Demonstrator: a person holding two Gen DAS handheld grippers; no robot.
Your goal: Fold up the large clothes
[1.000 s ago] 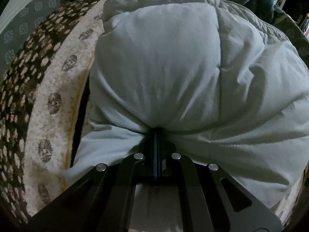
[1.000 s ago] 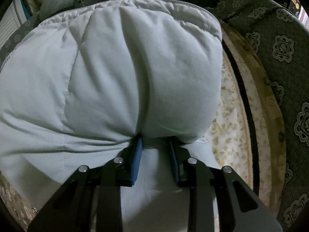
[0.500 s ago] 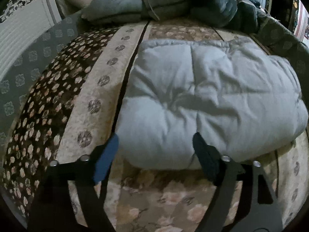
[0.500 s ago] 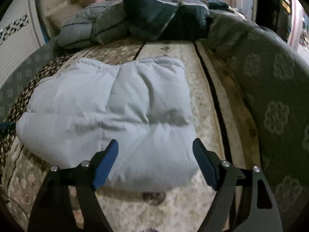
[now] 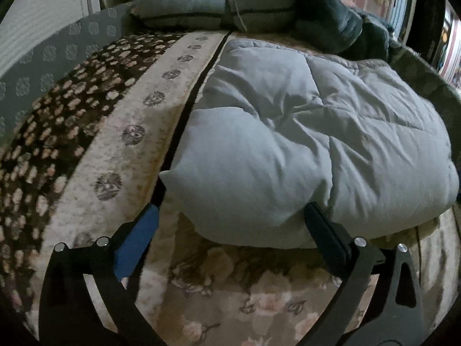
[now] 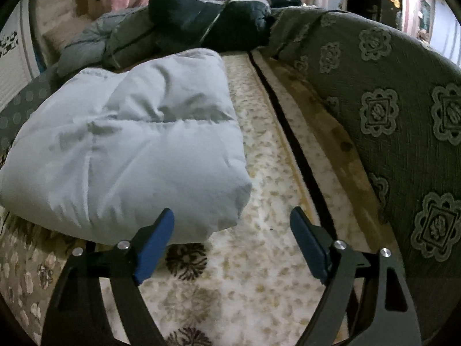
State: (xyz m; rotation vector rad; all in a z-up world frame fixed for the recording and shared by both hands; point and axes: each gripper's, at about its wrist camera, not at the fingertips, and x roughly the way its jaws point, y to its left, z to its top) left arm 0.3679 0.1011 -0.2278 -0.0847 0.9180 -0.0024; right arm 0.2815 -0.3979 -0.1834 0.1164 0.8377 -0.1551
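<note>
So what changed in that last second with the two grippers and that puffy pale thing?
Both let go. The left gripper and right gripper released the folded pale-blue padded garment, jaws opening wide, and backed away. The garment stayed folded on the patterned bed cover.

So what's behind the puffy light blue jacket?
Behind the folded light blue jacket lies a pile of dark padded coats on the patterned bed cover. The jacket hides whatever is directly under it.

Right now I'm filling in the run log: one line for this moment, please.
task: fold large clothes | pale puffy garment: folded on bed | left gripper: jaws opening, holding nothing | right gripper: jaws opening, holding nothing
</note>
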